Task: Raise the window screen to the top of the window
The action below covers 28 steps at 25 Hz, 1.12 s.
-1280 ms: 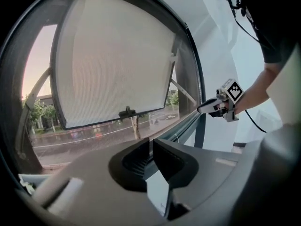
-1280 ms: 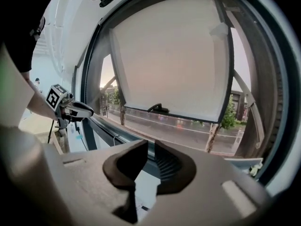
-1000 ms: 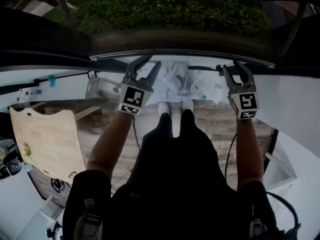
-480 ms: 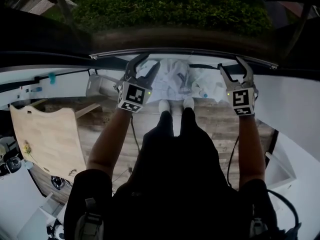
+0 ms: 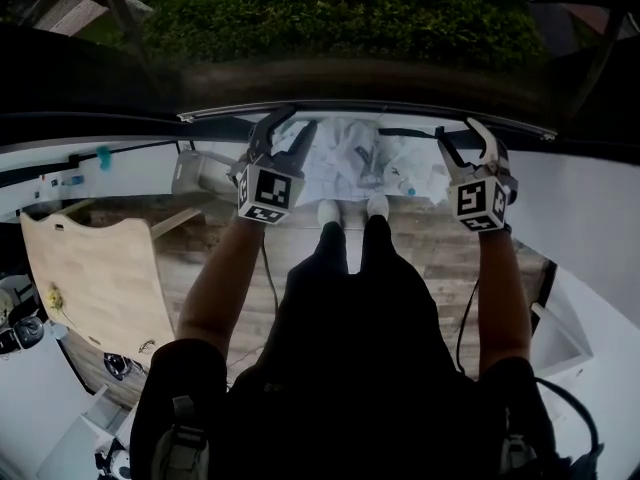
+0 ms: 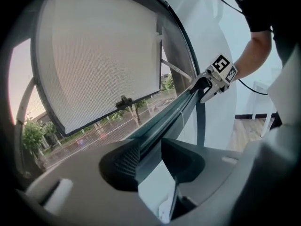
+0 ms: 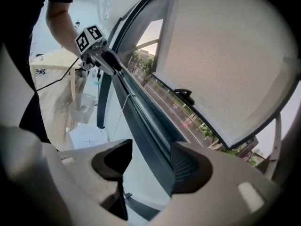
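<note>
- No word, number or brand name can be read anywhere in these views.
- The left marker cube (image 5: pixel 265 190) shows only a black-and-white square code pattern on its faces, with no letters.
- The right marker cube (image 5: pixel 478 200) bears the same sort of block pattern, likewise without characters.
- The wooden board (image 5: pixel 95 278) carries a small dark print near one edge, too small to make out.

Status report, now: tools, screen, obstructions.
Left tool astride dark rail, jaws closing, no clamp yet. Right tool open, astride same rail. Screen hangs partway down, lower edge well above rail. No obstruction seen.
</note>
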Motion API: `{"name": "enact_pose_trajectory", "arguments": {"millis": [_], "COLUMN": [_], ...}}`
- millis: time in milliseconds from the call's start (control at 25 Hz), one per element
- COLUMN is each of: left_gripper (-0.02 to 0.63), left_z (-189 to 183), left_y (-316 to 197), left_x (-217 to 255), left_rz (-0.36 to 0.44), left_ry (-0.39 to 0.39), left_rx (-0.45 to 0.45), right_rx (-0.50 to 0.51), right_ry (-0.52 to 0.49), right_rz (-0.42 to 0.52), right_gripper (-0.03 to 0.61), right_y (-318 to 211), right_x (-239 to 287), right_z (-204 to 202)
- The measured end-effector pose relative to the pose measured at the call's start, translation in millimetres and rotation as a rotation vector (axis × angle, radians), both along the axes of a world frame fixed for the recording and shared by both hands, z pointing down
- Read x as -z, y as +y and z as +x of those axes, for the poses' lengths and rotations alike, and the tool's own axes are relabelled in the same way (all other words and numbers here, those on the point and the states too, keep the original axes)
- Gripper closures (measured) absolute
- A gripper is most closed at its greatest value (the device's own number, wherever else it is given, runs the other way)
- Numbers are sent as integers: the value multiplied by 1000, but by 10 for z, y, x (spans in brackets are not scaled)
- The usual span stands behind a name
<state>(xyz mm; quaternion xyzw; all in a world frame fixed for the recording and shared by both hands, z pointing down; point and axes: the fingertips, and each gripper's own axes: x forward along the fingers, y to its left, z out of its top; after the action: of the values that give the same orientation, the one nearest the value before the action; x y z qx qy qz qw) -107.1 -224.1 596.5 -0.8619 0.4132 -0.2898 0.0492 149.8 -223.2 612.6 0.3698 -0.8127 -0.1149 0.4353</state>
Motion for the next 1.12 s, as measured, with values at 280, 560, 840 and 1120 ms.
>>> {"name": "enact_pose_trajectory", "arguments": {"millis": [280,560,840,1120], "left_gripper": [508,549,561,611], "left_z": [-10,-19,-32,68], "left_y": [-33,-44,-28,205], "left_x": [-52,-97,-113,-299], "left_rz": [13,0,-41,-71], "left_ry": [-97,-179,-169,-285], "left_rx": [-7,26,28,-25], "right_rx": [39,5,41,12], "right_ry": [148,158,187,170], "right_rz": [37,-13,-17,-19], "right_gripper": [330,333,333,339], "right_y": [-2,20,47,49], "right_x": [-100,-136,-166,-102], "right_z": [32,9,-7,19]}}
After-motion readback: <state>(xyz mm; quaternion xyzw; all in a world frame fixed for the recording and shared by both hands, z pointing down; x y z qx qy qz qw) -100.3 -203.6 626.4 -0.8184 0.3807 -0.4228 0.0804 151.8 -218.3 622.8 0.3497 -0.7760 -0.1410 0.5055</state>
